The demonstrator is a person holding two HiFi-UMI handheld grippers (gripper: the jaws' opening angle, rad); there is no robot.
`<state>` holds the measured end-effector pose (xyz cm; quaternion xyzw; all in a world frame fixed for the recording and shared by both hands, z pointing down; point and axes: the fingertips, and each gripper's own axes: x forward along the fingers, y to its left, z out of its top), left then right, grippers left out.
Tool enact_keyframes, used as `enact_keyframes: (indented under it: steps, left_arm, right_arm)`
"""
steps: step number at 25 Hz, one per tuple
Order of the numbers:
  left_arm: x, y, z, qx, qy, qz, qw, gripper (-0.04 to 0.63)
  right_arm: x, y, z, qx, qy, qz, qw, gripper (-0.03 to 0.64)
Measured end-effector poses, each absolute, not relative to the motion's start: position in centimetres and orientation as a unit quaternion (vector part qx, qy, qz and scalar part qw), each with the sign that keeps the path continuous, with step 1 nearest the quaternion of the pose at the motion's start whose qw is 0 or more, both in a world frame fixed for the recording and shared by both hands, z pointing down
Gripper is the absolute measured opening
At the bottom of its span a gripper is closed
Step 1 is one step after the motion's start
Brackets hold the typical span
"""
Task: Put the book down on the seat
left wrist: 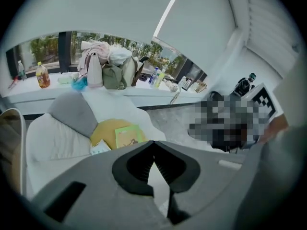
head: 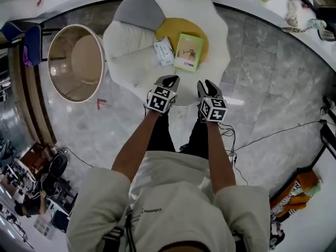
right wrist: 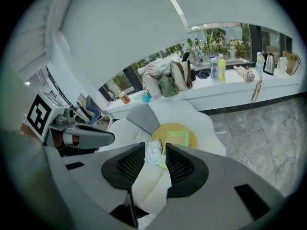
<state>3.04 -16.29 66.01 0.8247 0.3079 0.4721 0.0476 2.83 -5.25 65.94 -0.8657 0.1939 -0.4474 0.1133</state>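
Observation:
A green book (head: 189,51) lies flat on a yellow round cushion (head: 173,28) on the white padded seat (head: 212,33). A small white booklet (head: 164,50) lies beside it on the left. Both grippers hang above the floor at the seat's near edge, apart from the book. My left gripper (head: 169,80) is shut, its fingertips touching with nothing between them (left wrist: 152,145). My right gripper (head: 209,85) is open and empty (right wrist: 154,150); the booklet (right wrist: 154,153) and green book (right wrist: 176,138) show beyond its gap. The left gripper view has the book (left wrist: 127,135) ahead on the seat.
A grey cushion (head: 139,9) rests at the seat's back. A round basket-like tub (head: 79,62) stands on the marble floor to the left. Cables (head: 273,133) trail across the floor at right. A window ledge (left wrist: 144,92) behind the seat carries bags and bottles.

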Motion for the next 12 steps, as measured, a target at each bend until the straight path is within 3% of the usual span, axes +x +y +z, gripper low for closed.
enact_keyframes:
  steps: [12]
  left_arm:
    - [3.5, -16.7, 54.4, 0.839, 0.318, 0.438, 0.058, 0.008]
  right_arm:
    - [1.3, -4.3, 55.6, -0.870, 0.229, -0.427, 0.089, 0.123]
